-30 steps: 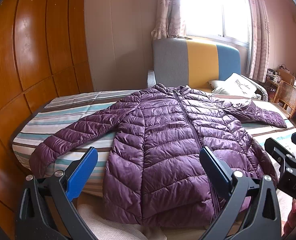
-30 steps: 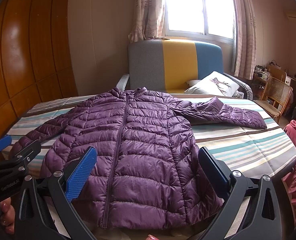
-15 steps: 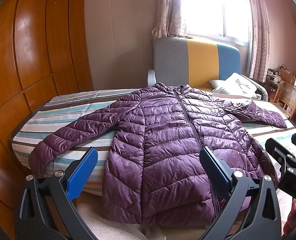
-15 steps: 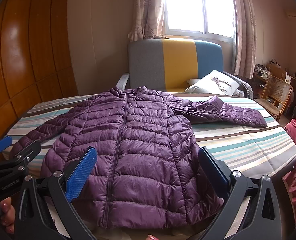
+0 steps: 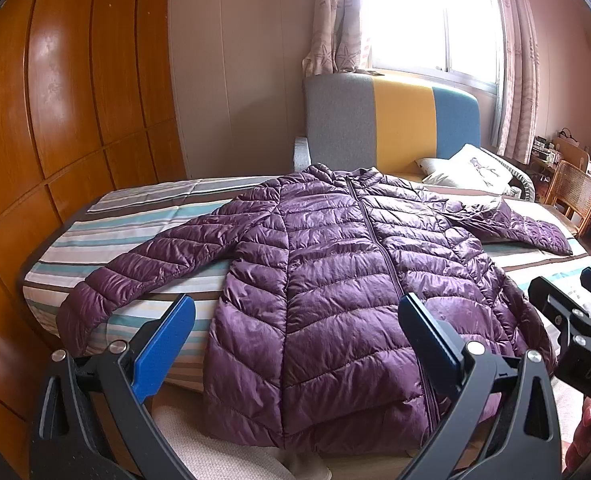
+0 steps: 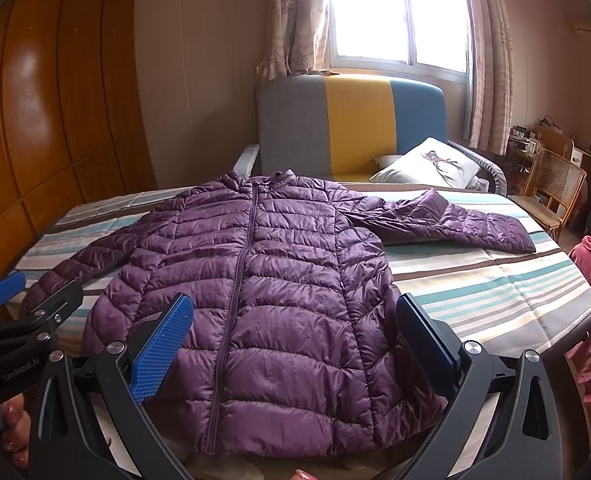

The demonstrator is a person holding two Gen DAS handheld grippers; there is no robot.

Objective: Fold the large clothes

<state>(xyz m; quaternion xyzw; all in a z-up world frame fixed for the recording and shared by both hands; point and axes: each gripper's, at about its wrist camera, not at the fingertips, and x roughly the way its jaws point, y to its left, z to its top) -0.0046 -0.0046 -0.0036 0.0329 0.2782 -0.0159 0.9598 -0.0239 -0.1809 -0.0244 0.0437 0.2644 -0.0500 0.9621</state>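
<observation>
Purple quilted down jacket (image 5: pixel 335 280), zipped and front side up, spread flat on the striped bedsheet (image 5: pixel 143 236); collar toward the tricolour sofa backrest (image 5: pixel 391 120) beyond the jacket, hem draped over the near bed edge. Sleeve on the jacket's wardrobe side (image 5: pixel 135 272) angled outward and down toward the bed corner; opposite sleeve (image 6: pixel 455 224) stretched sideways from the shoulder, cuff lying toward the rattan chair (image 6: pixel 551 188). Laid out thus, judged, to expose both sleeves and the zip line as fold references before any fold is made. Left gripper (image 5: pixel 295 340) hovering near the jacket's hem, jaws spread wide, blue pads clear of the fabric, nothing held. Right gripper (image 6: pixel 295 340) likewise parked before the hem, jaws wide apart and empty, seen also at the far right edge of the left wrist view. Both held apart from the jacket and level with its lower half, apparently a ready stance for an approach. No fold visible yet; task judged to be at its start. Probable first step: bringing one sleeve across the jacket's chest. Slippery, puffy shell likely to spring back and slide unless pinched through a seam or the cuff. White cushion (image 6: pixel 427 164) beyond the jacket's collar, well apart from it.
</observation>
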